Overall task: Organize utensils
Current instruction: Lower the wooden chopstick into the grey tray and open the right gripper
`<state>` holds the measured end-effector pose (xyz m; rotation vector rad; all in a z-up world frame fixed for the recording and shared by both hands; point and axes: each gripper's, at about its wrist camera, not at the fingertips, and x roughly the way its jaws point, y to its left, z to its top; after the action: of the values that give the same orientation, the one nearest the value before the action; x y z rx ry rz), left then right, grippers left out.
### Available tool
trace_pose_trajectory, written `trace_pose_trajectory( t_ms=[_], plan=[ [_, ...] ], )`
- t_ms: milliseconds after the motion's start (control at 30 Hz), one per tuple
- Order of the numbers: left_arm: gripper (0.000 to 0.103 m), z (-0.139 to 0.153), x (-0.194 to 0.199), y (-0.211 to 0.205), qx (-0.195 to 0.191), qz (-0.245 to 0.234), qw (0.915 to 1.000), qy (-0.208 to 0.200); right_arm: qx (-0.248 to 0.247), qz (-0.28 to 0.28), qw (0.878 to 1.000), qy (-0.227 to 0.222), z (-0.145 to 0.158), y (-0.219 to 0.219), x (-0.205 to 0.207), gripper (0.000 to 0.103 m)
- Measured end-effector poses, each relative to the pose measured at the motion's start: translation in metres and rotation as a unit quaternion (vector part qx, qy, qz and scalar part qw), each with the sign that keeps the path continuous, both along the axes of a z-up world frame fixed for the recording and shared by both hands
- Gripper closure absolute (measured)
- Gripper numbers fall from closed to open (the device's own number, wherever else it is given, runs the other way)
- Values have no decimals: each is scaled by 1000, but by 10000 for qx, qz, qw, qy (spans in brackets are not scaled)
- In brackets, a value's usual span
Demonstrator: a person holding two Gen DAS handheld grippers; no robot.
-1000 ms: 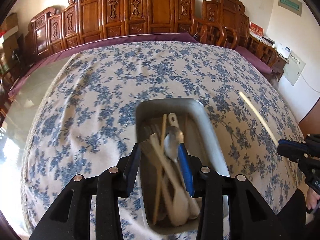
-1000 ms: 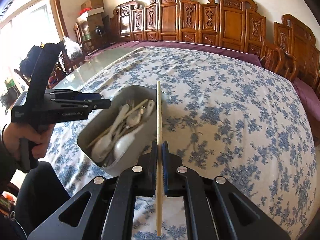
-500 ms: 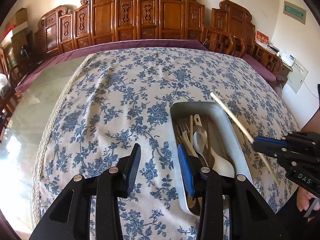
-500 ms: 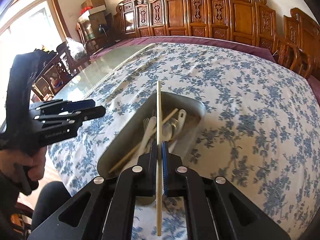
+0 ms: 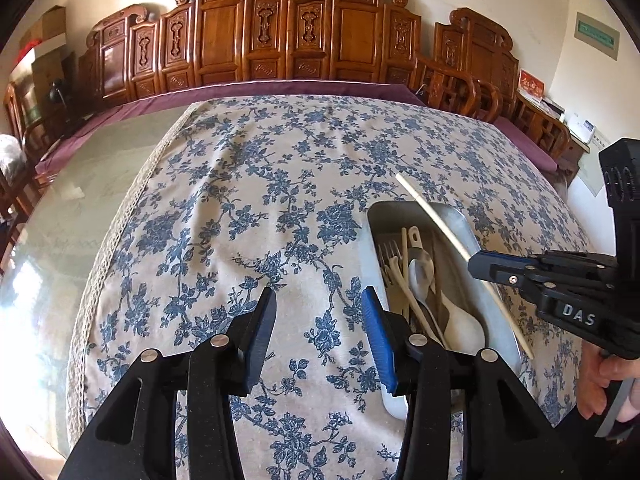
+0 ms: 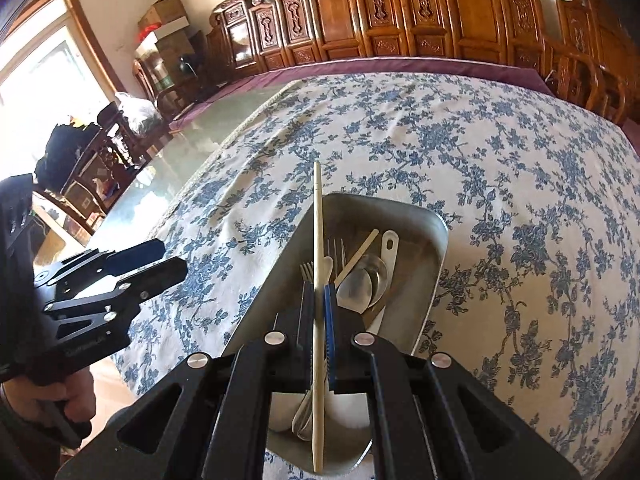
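Observation:
A grey metal tray (image 5: pixel 466 220) (image 6: pixel 430 240) lies on the flowered tablecloth and holds forks, spoons, a white ladle and a chopstick. My right gripper (image 6: pixel 319 292) (image 5: pixel 474 266) is shut on a pale wooden chopstick (image 6: pixel 318 216) (image 5: pixel 436 216) and holds it lengthwise above the tray. My left gripper (image 5: pixel 318 320) (image 6: pixel 168 260) is open and empty, just left of the tray, above the cloth.
The blue-flowered tablecloth (image 5: pixel 260 184) covers most of a glass-topped table (image 5: pixel 72 208). Carved wooden chairs (image 5: pixel 280 40) line the far side. The table's near edge runs close under both grippers.
My left gripper has moved left, off the tray, to the bare cloth beside it. My right gripper has carried the chopstick left until it hangs over the tray.

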<state>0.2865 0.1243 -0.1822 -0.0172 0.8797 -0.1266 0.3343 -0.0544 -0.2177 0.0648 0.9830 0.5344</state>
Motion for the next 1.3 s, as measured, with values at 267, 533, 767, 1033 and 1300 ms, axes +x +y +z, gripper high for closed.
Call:
trace_pose_trajectory(
  t_ms=[267, 533, 767, 1033, 1300],
  plan=[
    [61, -2, 0, 2, 0, 9, 10000, 18, -492, -64, 9986, 180, -25, 5, 1, 97],
    [60, -4, 0, 3, -25, 2, 10000, 21, -615, -228, 9970, 416, -37, 12, 9, 97],
    [60, -6, 0, 2, -32, 0, 10000, 32, -556, -526, 9956, 544, -43, 4, 20, 97],
    [60, -5, -1, 2, -30, -4, 10000, 25, -254, -393, 9980, 430, -43, 2, 16, 93],
    [60, -4, -2, 0, -39, 4, 10000, 22, -626, -50, 9976, -277, -23, 3, -7, 93]
  ],
)
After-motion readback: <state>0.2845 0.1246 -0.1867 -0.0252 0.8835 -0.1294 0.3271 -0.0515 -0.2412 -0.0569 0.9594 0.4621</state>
